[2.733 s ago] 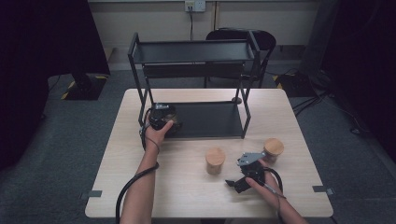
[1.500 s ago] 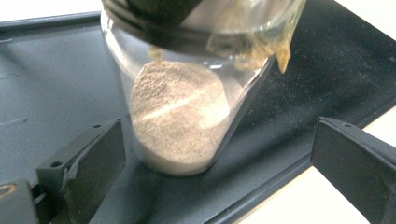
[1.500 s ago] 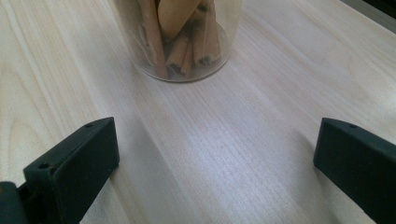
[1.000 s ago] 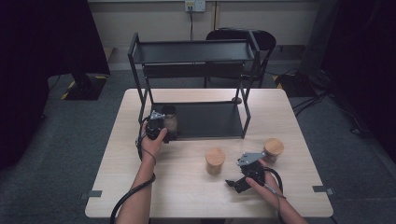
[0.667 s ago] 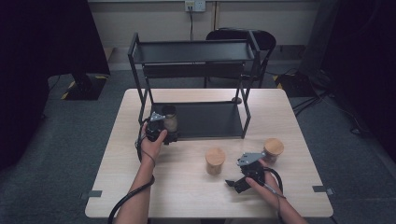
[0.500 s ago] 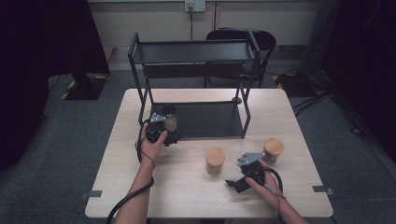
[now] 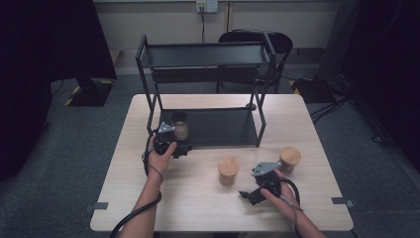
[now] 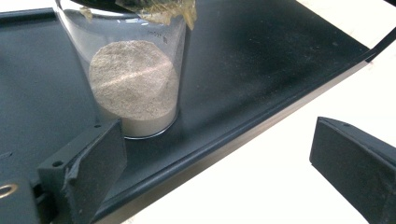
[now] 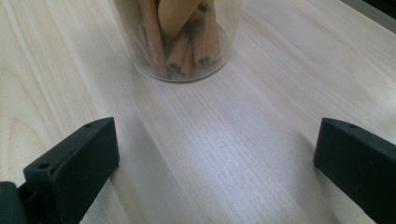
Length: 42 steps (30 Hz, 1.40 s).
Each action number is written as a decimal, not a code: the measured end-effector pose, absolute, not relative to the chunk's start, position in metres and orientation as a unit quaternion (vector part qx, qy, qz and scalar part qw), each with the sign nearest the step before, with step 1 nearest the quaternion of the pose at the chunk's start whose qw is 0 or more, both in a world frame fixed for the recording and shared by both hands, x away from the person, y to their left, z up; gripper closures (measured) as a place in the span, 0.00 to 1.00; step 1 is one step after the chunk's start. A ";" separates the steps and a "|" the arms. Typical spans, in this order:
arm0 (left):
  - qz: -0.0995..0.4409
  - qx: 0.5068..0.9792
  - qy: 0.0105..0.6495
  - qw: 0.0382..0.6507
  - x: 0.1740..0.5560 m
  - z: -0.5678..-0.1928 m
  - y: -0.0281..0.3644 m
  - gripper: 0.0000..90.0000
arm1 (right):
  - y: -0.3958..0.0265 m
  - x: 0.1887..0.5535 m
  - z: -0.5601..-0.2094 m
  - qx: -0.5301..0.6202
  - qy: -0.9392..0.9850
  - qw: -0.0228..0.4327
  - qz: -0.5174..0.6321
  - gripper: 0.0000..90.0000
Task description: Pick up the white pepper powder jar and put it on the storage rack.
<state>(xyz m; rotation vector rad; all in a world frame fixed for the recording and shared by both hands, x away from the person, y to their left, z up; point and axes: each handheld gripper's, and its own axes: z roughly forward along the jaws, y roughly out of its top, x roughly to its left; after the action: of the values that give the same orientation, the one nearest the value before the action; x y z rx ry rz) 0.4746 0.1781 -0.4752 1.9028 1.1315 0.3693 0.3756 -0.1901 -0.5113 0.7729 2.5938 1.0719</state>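
High view: left tool (image 7: 173, 144) at the front left corner of the black rack (image 7: 208, 54), just short of the lower shelf (image 7: 218, 128), gripped by the left hand (image 7: 159, 157). Jar of pale powder (image 7: 180, 126) upright on that shelf, straight ahead of the tool and beyond its tips, near the shelf's front edge. Left gripper view: jaws spread wide, nothing between them; powder jar (image 8: 135, 84) ahead and toward the left jaw, clear of both pads, standing on the dark shelf (image 8: 261, 70) just inside its raised front lip; right jaw out over the pale surface (image 8: 261, 186). Dark lid and a scrap of yellowish tape noted at the jar's top. Right tool (image 7: 257, 191) low on the wooden surface (image 7: 198, 198), held by the right hand (image 7: 280, 193), pointed toward the cork-lidded jar (image 7: 228, 171) ahead of it. Right gripper view: jaws likewise wide apart and empty; glass jar of brown sticks (image 9: 182, 37) ahead of the tips, centred between the jaw lines, untouched, upright on the wood grain. Second cork-lidded jar (image 7: 289, 159) just beside the right tool's rear, on its outer side, apart from the first. Cables trailing from both tools toward the near edge.
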 end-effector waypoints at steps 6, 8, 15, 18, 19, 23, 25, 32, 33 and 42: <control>0.143 0.768 0.450 0.433 0.469 -0.474 0.180 0.04 | -0.190 0.376 -0.511 0.264 0.885 0.115 0.366 0.00; 0.142 0.770 0.446 0.433 0.467 -0.474 0.180 0.04 | -0.190 0.376 -0.511 0.264 0.885 0.115 0.366 0.00; 0.140 0.773 0.443 0.433 0.462 -0.477 0.182 0.04 | -0.190 0.376 -0.511 0.264 0.885 0.115 0.366 0.00; 0.139 0.771 0.443 0.436 0.459 -0.478 0.184 0.04 | -0.190 0.376 -0.511 0.264 0.885 0.115 0.366 0.00; 0.139 0.771 0.443 0.436 0.459 -0.478 0.184 0.04 | -0.190 0.376 -0.511 0.264 0.885 0.115 0.366 0.00; 0.140 0.771 0.441 0.437 0.456 -0.477 0.185 0.04 | -0.190 0.376 -0.511 0.264 0.885 0.115 0.366 0.00; 0.139 0.771 0.440 0.438 0.454 -0.477 0.185 0.04 | -0.190 0.376 -0.511 0.264 0.885 0.115 0.366 0.00; 0.136 0.771 0.438 0.443 0.448 -0.478 0.187 0.04 | -0.190 0.376 -0.511 0.264 0.885 0.115 0.366 0.00; 0.135 0.772 0.437 0.441 0.448 -0.478 0.187 0.04 | -0.190 0.376 -0.511 0.264 0.885 0.115 0.366 0.00; 0.132 0.771 0.437 0.444 0.442 -0.482 0.191 0.04 | -0.190 0.376 -0.511 0.264 0.885 0.115 0.366 0.00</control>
<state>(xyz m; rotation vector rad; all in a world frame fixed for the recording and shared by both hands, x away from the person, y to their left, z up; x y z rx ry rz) 0.4425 0.1915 -0.4825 1.9117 1.0840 0.3277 0.3756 -0.1901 -0.5113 0.7730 2.5938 1.0721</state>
